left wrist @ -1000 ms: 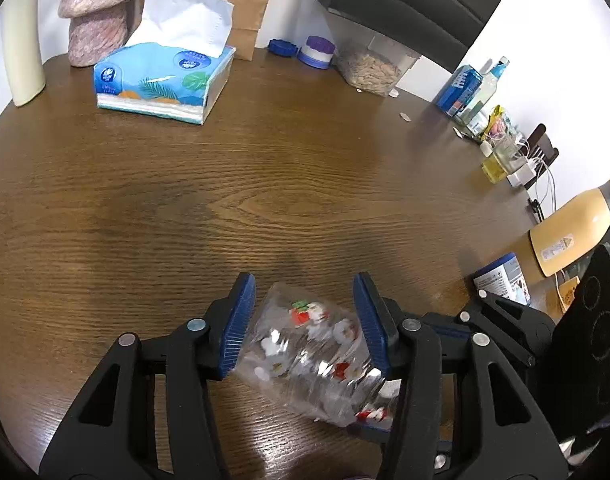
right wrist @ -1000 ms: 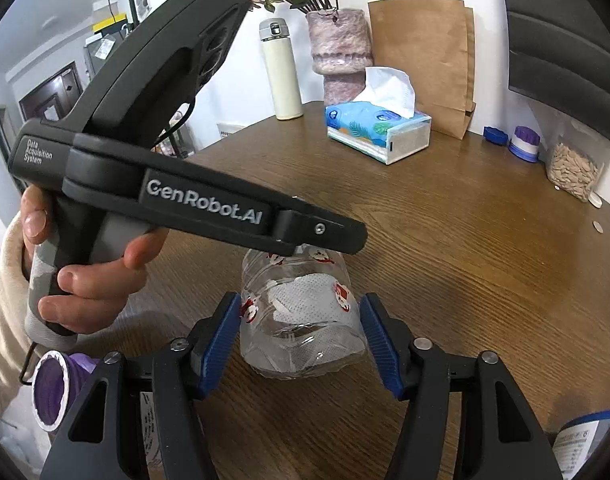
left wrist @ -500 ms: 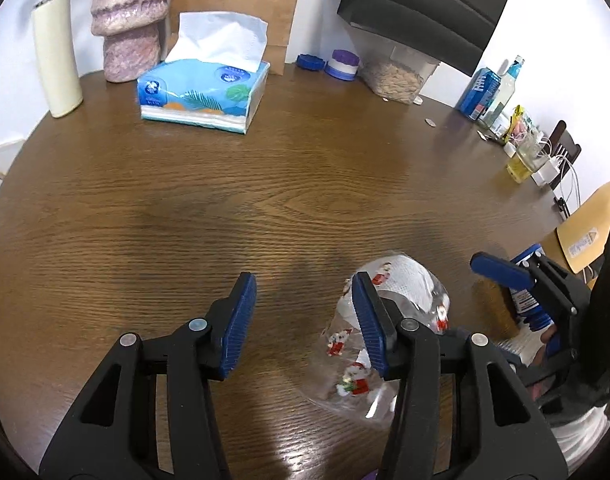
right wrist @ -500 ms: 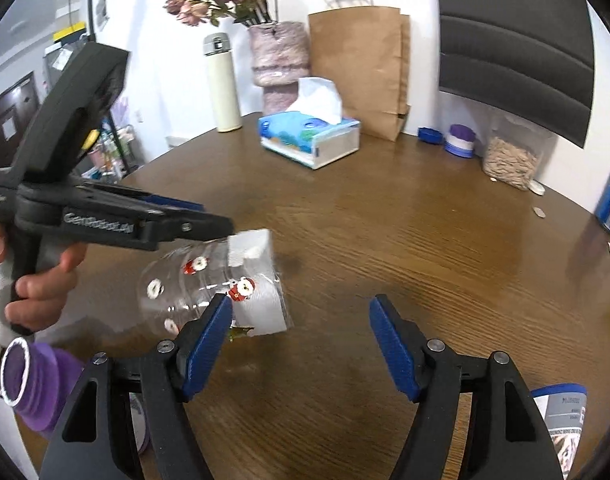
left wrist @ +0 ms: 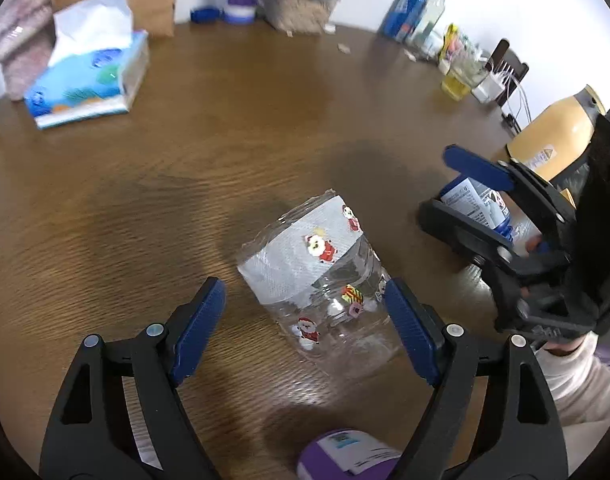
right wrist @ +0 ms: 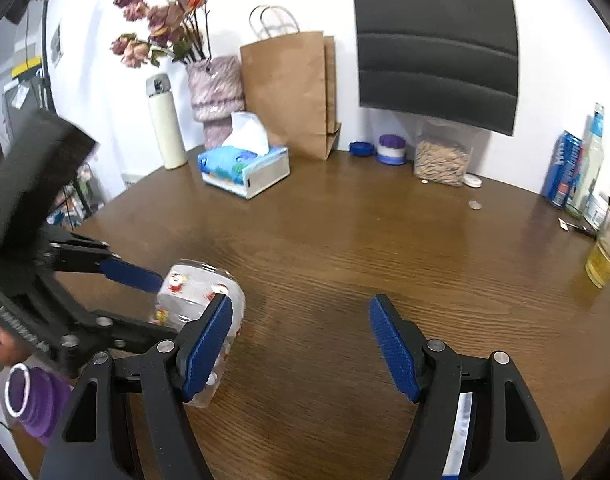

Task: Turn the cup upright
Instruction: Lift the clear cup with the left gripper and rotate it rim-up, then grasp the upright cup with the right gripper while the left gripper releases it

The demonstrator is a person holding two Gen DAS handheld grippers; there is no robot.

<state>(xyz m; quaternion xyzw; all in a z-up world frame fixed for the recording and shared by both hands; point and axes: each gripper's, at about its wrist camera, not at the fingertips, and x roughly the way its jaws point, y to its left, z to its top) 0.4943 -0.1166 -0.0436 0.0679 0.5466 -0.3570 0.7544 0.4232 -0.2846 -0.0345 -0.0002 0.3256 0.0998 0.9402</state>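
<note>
In the left wrist view, the tissue box (left wrist: 89,76) is sitting at the upper left of the frame, well apart from the work, likely so the middle of the surface (left wrist: 233,136) is staying free. At lower centre, the left hand-held gripper (left wrist: 305,330) is standing wide, its two blue pads flanking the one transparent plastic cup (left wrist: 319,292) with Santa stickers. The right pad is lying against or just beside the cup wall and the left pad is apart from it, so the jaws are bracketing the cup, not squeezing it. The cup is leaning on the surface with its paper-lined end pointing up and away; which end is the mouth I cannot tell, so whether the flip is finished is hard to judge. At the right edge of that view, the right hand-held gripper (left wrist: 457,196) is also gaping wide, with a printed container between its fingers and apparently behind them.

In the right wrist view, the cup (right wrist: 201,300) is sitting at lower left, partly behind the right hand-held gripper's (right wrist: 301,344) left finger and outside its span; that gripper is holding nothing. It seems to be hanging back to leave the cup to the left hand-held gripper (right wrist: 145,300).

Counted: one cup, two hand-held grippers, one tissue box.
</note>
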